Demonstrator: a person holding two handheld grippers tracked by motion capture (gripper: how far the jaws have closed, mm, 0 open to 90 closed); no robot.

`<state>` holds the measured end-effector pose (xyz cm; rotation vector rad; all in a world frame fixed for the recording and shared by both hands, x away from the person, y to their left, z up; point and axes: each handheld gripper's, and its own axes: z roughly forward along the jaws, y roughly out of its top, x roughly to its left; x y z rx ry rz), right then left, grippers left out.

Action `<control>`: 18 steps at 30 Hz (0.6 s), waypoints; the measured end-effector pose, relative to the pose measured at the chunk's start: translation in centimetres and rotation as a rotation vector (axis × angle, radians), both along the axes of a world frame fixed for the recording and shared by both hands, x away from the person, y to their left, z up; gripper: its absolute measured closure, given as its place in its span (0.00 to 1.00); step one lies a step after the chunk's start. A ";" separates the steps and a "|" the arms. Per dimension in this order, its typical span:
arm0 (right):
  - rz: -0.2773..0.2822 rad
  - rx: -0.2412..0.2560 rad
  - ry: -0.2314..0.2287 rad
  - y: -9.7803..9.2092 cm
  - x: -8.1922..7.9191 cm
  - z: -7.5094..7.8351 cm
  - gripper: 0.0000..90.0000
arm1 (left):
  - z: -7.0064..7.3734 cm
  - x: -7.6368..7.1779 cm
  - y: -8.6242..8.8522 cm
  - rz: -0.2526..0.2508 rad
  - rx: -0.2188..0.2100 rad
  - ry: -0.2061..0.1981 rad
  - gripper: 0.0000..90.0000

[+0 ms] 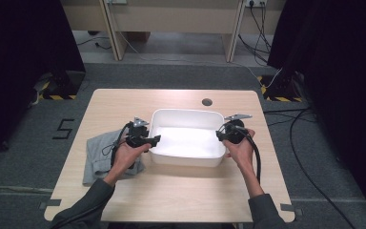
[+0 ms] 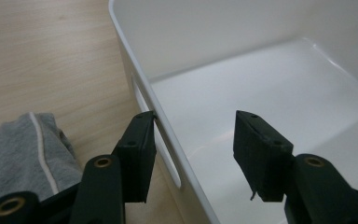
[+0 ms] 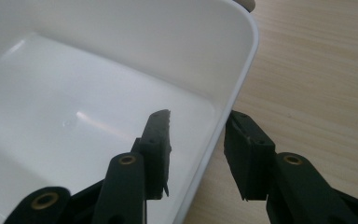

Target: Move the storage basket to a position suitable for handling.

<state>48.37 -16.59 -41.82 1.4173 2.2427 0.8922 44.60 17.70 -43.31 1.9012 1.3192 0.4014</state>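
1. Nearest the person, two dark-sleeved forearms come in toward the white tub [image 1: 187, 157], one to each of its short ends.
2. The left gripper [image 1: 155, 139] sits at the tub's left end. In the left gripper view its jaws stand apart and straddle the tub's left wall [image 2: 168, 140]: one jaw is outside, against the slot handle, and the other hangs inside over the tub's floor, clear of the wall.
3. The right gripper [image 1: 220, 135] sits at the tub's right end. In the right gripper view its jaws are likewise apart, astride the tub's right wall [image 3: 223, 116], one inside and one outside; neither is pressed on the plastic.
4. A grey cloth [image 1: 101, 157] lies crumpled just left of the tub, partly under the left hand [image 1: 126, 155].
5. The tub rests on the wooden table [image 1: 171, 191], near its middle.
6. Beyond the tub's far rim, a round hole [image 1: 207, 102] shows in the tabletop.
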 end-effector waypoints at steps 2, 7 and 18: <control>0.001 0.007 -0.003 0.0 0.3 0.0 0.69 | 0.0 0.1 0.0 0.003 0.000 0.002 0.54; 0.002 0.012 -0.008 0.0 0.4 -0.1 0.69 | 0.0 0.2 0.1 0.008 -0.004 0.000 0.54; 0.007 0.036 -0.028 -0.1 1.0 -0.3 0.67 | 0.1 0.5 0.6 -0.002 -0.070 0.012 0.47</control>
